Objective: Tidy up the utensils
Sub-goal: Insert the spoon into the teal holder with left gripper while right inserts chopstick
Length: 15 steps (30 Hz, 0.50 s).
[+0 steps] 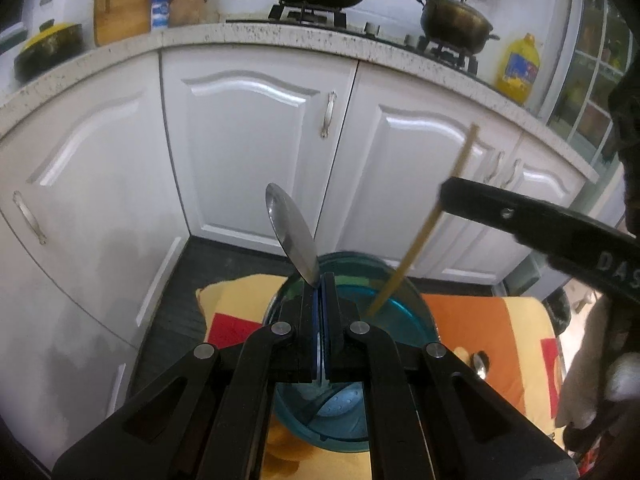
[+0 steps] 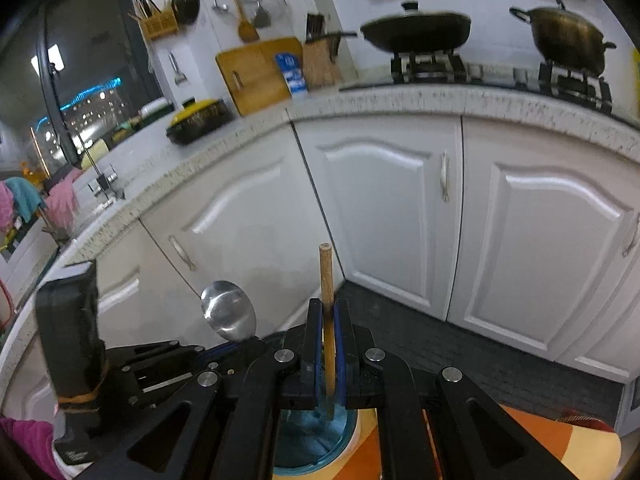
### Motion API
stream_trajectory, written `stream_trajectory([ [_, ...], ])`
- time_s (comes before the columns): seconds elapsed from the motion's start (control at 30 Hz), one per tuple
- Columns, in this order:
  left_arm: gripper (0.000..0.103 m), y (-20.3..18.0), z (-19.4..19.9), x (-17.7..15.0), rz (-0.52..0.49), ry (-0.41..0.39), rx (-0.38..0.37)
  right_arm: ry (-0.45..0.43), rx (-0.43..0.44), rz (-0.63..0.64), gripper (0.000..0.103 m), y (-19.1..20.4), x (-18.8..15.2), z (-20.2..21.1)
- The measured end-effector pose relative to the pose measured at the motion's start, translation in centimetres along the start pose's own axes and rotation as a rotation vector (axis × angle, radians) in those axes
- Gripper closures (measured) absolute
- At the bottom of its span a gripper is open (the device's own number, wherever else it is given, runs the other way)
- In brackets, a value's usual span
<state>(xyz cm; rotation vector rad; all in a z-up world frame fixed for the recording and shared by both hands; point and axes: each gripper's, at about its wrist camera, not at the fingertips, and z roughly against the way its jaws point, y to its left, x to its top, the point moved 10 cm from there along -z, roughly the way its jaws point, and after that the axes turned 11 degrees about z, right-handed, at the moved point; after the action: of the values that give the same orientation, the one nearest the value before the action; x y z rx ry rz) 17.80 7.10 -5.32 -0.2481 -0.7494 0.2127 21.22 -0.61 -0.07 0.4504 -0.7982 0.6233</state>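
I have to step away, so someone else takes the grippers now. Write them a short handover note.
Left gripper: shut on a metal spoon, bowl end up.
Right gripper: shut on a wooden chopstick, upright.
Both hang over the blue tub on the yellow and orange cloth.
Done: both picked up.
Left: neither is released into the tub yet; another spoon lies on the cloth beside it.

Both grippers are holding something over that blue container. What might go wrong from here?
The left gripper pinches the spoon only at the end of its handle, so it may swing or slip out. The chopstick in the right gripper slants towards the spoon above the blue container, so the two may knock together. Either might miss the container and land on the cloth.
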Motion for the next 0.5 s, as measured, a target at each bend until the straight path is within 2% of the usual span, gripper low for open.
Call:
stream_trajectory([
  [0.17,0.103,0.1,-0.3,-0.4,0.01,0.012,0.01,0.009,0.02,-0.029,0.098,-0.5,-0.8,-1.1],
  [0.27,0.099,0.2,-0.2,-0.4,0.016,0.007,0.009,0.016,0.017,-0.037,0.092,-0.8,-1.4,-1.0],
  [0.3,0.093,0.1,-0.2,-0.4,0.021,0.012,0.005,0.02,0.014,-0.042,0.09,-0.9,-1.6,-0.9],
  [0.33,0.084,0.0,-0.1,-0.5,0.024,0.016,-0.001,0.02,0.018,-0.049,0.088,-1.0,-1.9,-0.8],
  [0.4,0.072,-0.1,0.0,-0.5,0.027,0.016,-0.009,0.017,0.017,-0.056,0.078,-1.1,-2.1,-0.5],
  [0.5,0.07,-0.2,0.3,-0.7,0.025,0.015,-0.009,0.017,0.009,-0.051,0.075,-1.3,-2.4,-0.2],
])
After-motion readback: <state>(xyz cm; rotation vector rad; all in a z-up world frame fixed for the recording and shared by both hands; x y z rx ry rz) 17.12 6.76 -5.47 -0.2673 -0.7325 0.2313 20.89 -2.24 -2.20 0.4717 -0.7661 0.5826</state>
